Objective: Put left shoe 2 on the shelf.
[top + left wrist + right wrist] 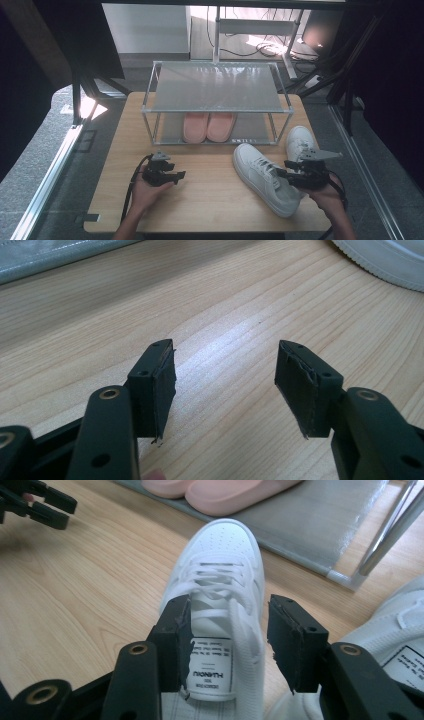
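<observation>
The right gripper [286,170] straddles the tongue of the near white sneaker [263,177]; its jaws stand apart, one pad beside the tongue, the other clear. The second sneaker [299,141] lies just right of it, the shoe rack [216,103] ahead. The left gripper [176,176], jaws spread and empty, rests low over bare tabletop [210,195], well left.

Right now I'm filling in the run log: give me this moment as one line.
left tool: open, over bare table | right tool: open, astride sneaker tongue | slippers: on rack lower shelf
</observation>
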The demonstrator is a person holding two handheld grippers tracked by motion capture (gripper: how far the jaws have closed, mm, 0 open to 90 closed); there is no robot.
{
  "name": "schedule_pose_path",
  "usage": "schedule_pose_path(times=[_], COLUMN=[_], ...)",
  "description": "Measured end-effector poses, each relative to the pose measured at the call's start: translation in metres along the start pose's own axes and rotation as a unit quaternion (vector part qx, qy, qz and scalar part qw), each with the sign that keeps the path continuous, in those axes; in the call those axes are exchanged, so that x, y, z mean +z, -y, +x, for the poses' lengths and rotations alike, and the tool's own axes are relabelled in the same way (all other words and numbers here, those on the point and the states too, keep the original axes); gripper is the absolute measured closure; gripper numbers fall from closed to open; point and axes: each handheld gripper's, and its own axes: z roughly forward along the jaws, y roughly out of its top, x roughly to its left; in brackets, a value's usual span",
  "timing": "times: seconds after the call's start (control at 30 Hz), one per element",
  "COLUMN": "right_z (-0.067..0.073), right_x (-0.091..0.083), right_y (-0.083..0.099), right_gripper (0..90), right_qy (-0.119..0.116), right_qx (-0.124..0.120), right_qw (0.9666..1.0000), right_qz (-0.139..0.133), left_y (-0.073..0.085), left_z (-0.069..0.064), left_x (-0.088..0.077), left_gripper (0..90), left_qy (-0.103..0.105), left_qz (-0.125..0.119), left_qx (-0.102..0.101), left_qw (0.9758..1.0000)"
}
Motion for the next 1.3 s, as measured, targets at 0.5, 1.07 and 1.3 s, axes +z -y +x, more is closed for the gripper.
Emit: schedule_pose_path(times=[0.5, 1.07, 1.3], right_z=[-0.004, -0.002, 0.001], right_x=[0.014, 0.035, 0.040], right_y=[-0.001, 0.000, -0.002], right_gripper=[52.5, 61.0, 64.5], right_qy=[-0.002, 0.016, 0.032], right_qx=[-0.009, -0.021, -0.033], right_qw=[0.9991, 0.9964, 0.9933], right_qz=[0.041, 0.081, 0.106], left_y=[0.000, 0.000, 0.000], left_z=[0.000, -0.001, -0.001], left_x=[0.001, 0.001, 0.002], left_gripper=[41.9, 41.9, 41.9], left_qy=[0.001, 0.000, 0.001], left_qz=[0.001, 0.001, 0.002], left_qx=[-0.001, -0.003, 0.000], left_qw=[1.0000, 1.0000, 1.0000])
